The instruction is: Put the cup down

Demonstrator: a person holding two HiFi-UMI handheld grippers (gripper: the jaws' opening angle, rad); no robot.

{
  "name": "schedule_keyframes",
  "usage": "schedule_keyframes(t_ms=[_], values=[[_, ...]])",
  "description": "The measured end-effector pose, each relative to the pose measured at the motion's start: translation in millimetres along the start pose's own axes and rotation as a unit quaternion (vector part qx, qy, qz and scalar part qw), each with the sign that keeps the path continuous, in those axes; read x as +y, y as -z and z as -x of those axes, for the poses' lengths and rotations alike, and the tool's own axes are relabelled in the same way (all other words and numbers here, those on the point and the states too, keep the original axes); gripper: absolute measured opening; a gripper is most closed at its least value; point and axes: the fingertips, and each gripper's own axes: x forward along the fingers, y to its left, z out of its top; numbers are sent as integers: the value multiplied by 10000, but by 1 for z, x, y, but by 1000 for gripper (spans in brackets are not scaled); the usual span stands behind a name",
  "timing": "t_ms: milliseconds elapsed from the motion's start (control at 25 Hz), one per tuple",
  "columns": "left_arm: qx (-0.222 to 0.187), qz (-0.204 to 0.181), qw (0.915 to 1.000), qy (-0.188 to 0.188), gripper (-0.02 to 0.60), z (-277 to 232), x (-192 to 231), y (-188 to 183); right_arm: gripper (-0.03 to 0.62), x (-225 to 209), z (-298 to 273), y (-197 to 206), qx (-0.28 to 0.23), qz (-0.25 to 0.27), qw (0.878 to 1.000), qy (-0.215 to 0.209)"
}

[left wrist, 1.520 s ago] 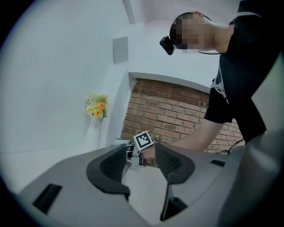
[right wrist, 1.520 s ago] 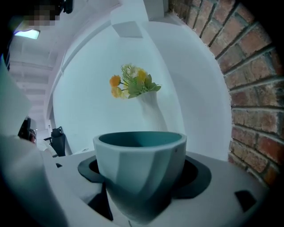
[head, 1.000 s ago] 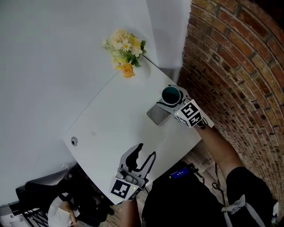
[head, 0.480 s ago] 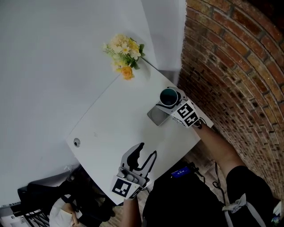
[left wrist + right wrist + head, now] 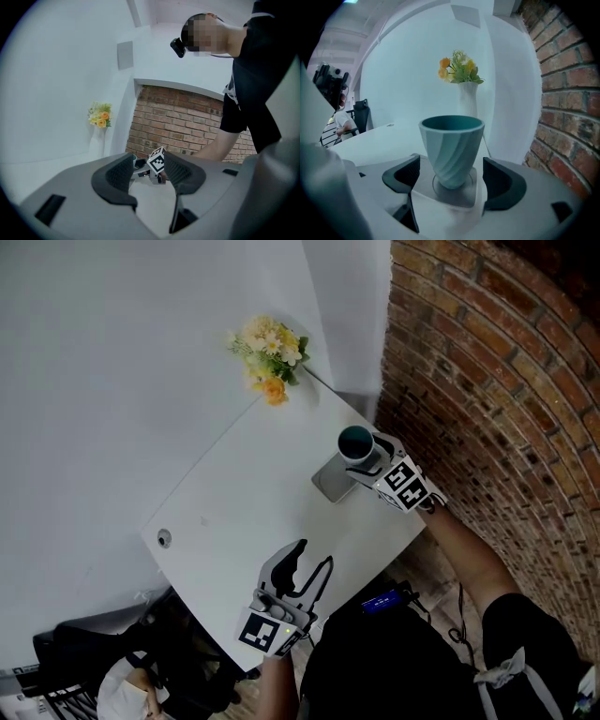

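We see a white wall [image 5: 112,352] on one side and a brick wall [image 5: 487,381] on the other, with a white table [image 5: 244,512] set in the corner between them.

At the table's near edge the left gripper [image 5: 309,563] points toward the middle of the table. Its own view shows the jaws spread apart with nothing between them, only bare tabletop below.

The right gripper [image 5: 370,465] reaches in from the brick-wall side, its marker cube [image 5: 405,486] tilted up toward the head camera. In the right gripper view we see its jaws standing wide open, one on each side of the cup [image 5: 451,145], with a clear gap between each dark pad and the cup's ribbed wall (so it grips nothing).

A bunch of yellow and white flowers [image 5: 270,351] stands in a white vase [image 5: 468,101] at the table's far corner, beyond the cup.

The cup is teal and upright, with its dark mouth facing up. It rests on a grey square coaster [image 5: 330,482], inside the coaster's round ring. The coaster lies flat on the table near the brick-wall edge, partly under the open right jaws.

A small round fitting [image 5: 164,539] sits in the tabletop at the left corner, well apart from both grippers.
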Motion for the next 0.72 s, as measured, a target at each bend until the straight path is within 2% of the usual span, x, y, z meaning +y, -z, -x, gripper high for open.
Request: schedule_keyframes(t_ms=[200, 280, 360, 520, 720], values=[[-102, 51, 9999, 18, 195, 9, -4, 0, 413, 12, 38, 34, 115, -533, 9985, 99], [-89, 48, 9999, 15, 195, 13, -5, 3, 413, 21, 60, 43, -33, -1070, 9942, 52], [-65, 68, 10000, 21, 195, 18, -6, 7, 413, 30, 83, 47, -325, -1747, 9841, -22], [-46, 80, 9999, 98, 196, 24, -10, 11, 413, 45, 132, 44, -1074, -3047, 9462, -178], [-69, 74, 9995, 282, 195, 33, -19, 19, 411, 58, 188, 23, -2054, -4033, 8907, -437]])
